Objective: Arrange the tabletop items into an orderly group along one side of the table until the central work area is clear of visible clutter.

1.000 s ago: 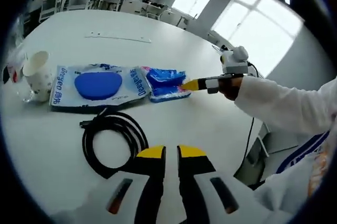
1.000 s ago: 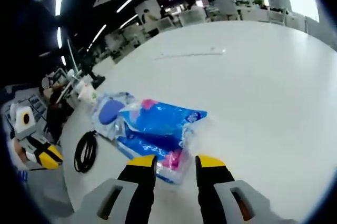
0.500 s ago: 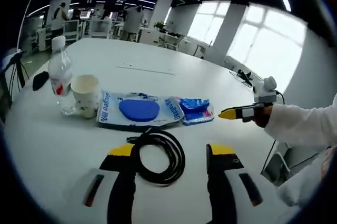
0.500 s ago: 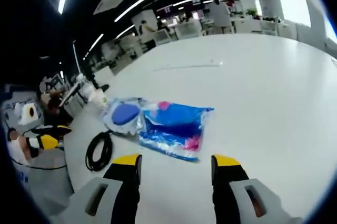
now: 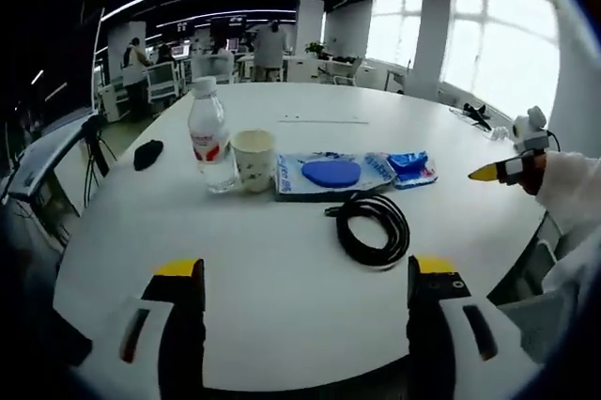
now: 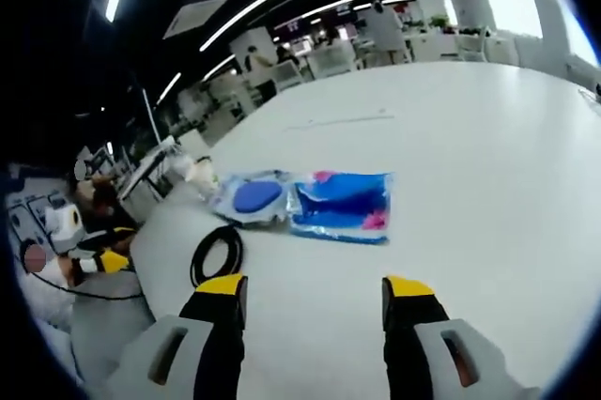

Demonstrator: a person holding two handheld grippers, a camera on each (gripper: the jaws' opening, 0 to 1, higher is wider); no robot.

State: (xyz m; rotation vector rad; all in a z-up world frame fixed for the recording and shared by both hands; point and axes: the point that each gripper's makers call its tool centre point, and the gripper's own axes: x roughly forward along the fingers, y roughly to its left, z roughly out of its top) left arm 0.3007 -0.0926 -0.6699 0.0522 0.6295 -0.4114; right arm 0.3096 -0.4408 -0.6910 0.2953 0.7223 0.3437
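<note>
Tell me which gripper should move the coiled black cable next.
Left, probably. The left gripper is open with the coiled black cable lying just ahead of its jaws. From the right gripper, also open, the cable sits off to one side.

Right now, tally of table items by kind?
Water bottle: 1
Paper cup: 1
Blue-and-white packs: 2, the larger pack and the smaller pack
Coiled black cable: 1
Small black object, too small to identify: 1
Total: 6
</note>
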